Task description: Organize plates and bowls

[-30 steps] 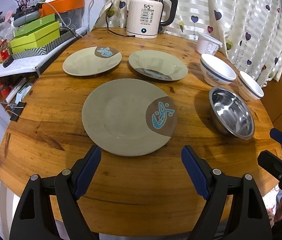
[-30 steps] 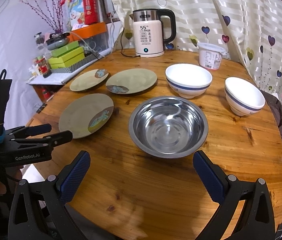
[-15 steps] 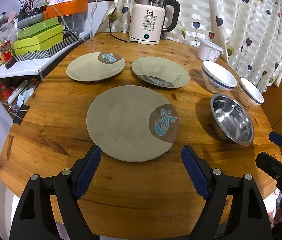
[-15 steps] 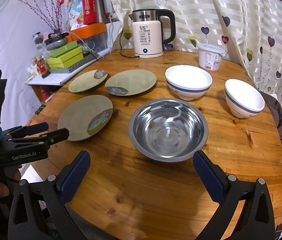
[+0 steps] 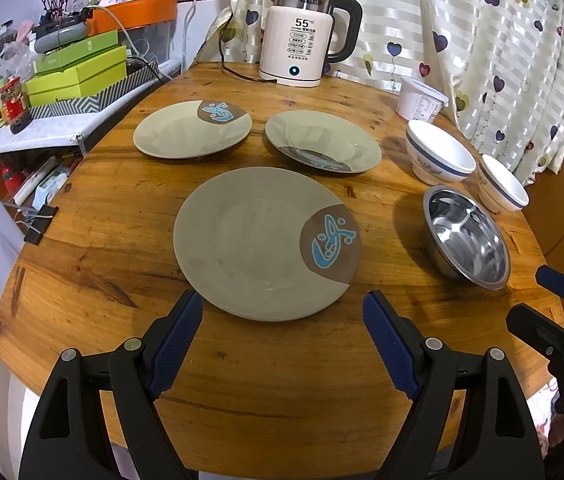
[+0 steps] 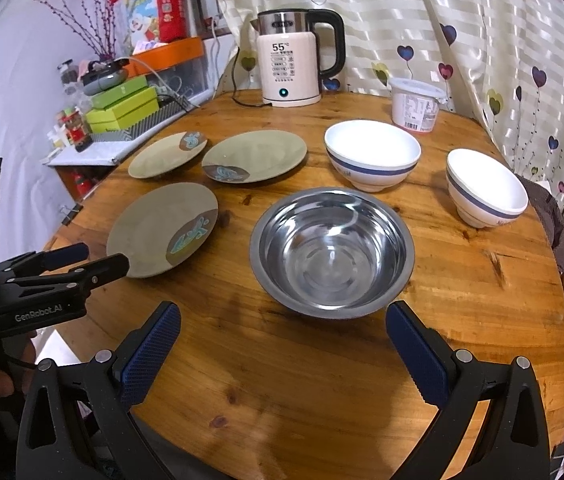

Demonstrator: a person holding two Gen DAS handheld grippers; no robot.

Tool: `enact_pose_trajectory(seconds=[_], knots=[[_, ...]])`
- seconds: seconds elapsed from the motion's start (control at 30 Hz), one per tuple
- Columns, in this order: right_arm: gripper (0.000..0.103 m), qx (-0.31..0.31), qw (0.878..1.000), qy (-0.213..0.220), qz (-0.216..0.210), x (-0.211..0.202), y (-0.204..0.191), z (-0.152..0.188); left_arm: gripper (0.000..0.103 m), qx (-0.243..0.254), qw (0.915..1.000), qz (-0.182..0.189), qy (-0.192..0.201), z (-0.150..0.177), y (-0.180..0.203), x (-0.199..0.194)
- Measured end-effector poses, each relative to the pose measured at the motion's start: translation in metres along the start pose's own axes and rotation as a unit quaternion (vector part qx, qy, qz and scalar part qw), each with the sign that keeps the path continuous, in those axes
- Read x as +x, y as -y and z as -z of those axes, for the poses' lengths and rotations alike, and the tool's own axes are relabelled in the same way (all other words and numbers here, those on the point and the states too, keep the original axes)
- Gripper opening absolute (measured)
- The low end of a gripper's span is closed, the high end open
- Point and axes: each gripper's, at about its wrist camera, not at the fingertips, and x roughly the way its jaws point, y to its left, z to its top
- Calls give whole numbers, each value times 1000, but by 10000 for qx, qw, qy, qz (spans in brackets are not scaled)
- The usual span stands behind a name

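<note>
Three grey-green plates with a brown patch and blue fish lie apart on the round wooden table (image 5: pixel 266 376): a large near plate (image 5: pixel 258 240) (image 6: pixel 158 228), a far left plate (image 5: pixel 186 130) (image 6: pixel 162 156) and a far middle plate (image 5: pixel 322 146) (image 6: pixel 258 156). A steel bowl (image 6: pixel 332 250) (image 5: pixel 466 236) and two white blue-banded bowls (image 6: pixel 372 158) (image 6: pixel 482 186) stand to the right. My left gripper (image 5: pixel 282 316) is open and empty just before the large plate. My right gripper (image 6: pixel 282 328) is open and empty just before the steel bowl.
A cream electric kettle (image 5: pixel 302 48) with its cord and a white lidded tub (image 6: pixel 416 104) stand at the table's back. Green boxes (image 5: pixel 78 68) and clutter sit on a shelf to the left. A curtain hangs behind and to the right.
Both grippers have drawn back and risen slightly, so the plates and bowls sit a little lower and farther in view. Both stay open. Nothing on the table moved.
</note>
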Motion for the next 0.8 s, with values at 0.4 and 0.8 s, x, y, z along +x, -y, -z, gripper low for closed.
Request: enact_pose_trajectory(seconds=[0.4, 0.8], knots=[[100, 37, 10000, -21, 39, 1, 1, 0, 83, -55, 9998, 175, -21, -2, -1, 0], [95, 93, 10000, -7, -26, 0, 4, -2, 83, 72, 9998, 191, -6, -3, 4, -4]])
